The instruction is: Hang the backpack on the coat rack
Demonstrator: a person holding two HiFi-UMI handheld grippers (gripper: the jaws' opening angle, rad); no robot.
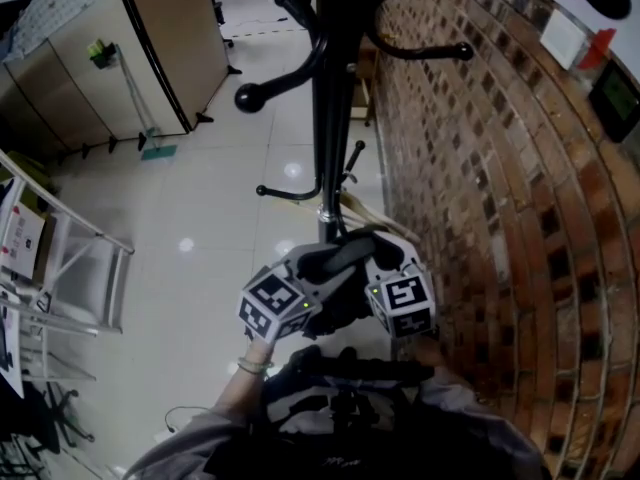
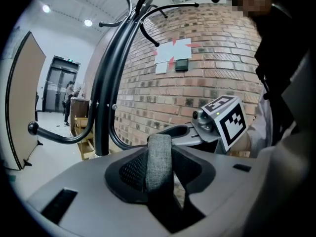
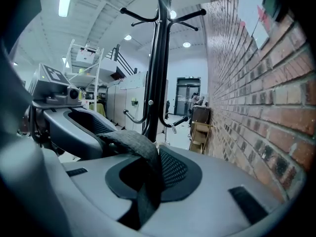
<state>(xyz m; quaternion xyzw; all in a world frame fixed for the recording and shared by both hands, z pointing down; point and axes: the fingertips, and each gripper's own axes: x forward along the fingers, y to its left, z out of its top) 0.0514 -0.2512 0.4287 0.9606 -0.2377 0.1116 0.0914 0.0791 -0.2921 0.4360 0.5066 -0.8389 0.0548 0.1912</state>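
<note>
Beside the coat rack [image 1: 330, 118] and brick wall [image 1: 500, 218], your left gripper [image 2: 160, 191] and right gripper [image 3: 148, 186] each pinch the grey handle strap [image 2: 159, 157] of the backpack [image 1: 340, 413] (low before you, not yet hung).

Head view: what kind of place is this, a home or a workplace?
Probably a workplace, perhaps an office or lab hall: a bare brick wall, a glossy pale floor with tall cabinets along it, and a black coat rack standing by the wall.
</note>
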